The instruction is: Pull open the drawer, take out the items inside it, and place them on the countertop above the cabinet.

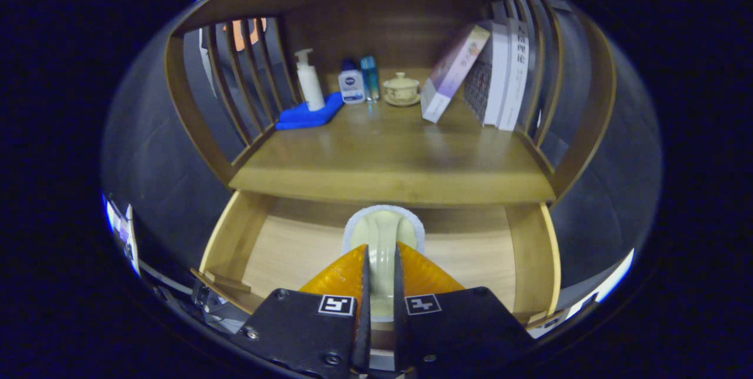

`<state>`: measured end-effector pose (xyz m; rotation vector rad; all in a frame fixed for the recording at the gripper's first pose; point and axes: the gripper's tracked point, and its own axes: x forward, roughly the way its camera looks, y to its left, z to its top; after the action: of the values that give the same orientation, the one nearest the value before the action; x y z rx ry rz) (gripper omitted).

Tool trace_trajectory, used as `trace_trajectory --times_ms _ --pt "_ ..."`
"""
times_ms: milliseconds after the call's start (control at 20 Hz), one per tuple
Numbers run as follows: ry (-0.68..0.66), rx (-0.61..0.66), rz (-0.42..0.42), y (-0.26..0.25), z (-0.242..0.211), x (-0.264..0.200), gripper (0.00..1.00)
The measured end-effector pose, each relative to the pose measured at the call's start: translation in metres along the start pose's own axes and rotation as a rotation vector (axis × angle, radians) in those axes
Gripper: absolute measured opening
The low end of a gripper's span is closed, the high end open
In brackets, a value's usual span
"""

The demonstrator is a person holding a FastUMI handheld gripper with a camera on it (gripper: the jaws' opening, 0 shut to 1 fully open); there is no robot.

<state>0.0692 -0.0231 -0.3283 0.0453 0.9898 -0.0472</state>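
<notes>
— One thing is up in the claw (380,261): a pale green brush (381,243) with a white fluffy rim round its head. Both fingers (344,273) press on its handle from either side, so it is pinched, held above the open drawer (294,243).

— Where does the brush sit against the drawer?

— Over the middle of the drawer, its head reaching just short of the bench (388,161) edge that overhangs the drawer's back. The drawer floor around the brush is bare light wood, with side walls to left and right.

— And beyond the drawer?

— On the bench above it, far back from the drawer, a row of things stands along the rear wall. To the back left of the drawer lies a blue cloth (309,115) with a white pump bottle (309,82) standing on it. Just right of that are a small white bottle with a blue cap (351,83) and a slim blue bottle (370,77) side by side. Next comes a little lidded cup on a saucer (402,89), about straight behind the drawer's middle. Back right of the drawer, a box (453,73) leans tilted against a few upright books (503,73).

— What frames the bench?

— Curved wooden slats (247,79) rise at both of its ends.
</notes>
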Motion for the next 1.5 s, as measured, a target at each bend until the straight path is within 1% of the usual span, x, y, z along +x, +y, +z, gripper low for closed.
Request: trace_trajectory --times_ms 100,250,350,500,850,1100,1300,1500 --pt "-0.033 -0.023 -0.011 0.002 0.023 -0.006 0.18" --pt "-0.061 -0.035 0.013 0.013 0.055 -0.006 0.19" --pt "-0.081 -0.046 -0.003 0.01 0.074 0.002 0.19" --pt "-0.069 -0.049 -0.025 0.01 0.091 0.02 0.18" --pt "-0.051 -0.029 -0.072 0.0 0.12 0.069 0.19" --pt "-0.019 0.0 -0.089 -0.006 0.125 0.105 0.18" --pt "-0.023 -0.012 -0.091 -0.001 0.128 0.126 0.18" --pt "-0.062 -0.025 -0.118 -0.001 0.141 0.141 0.18"
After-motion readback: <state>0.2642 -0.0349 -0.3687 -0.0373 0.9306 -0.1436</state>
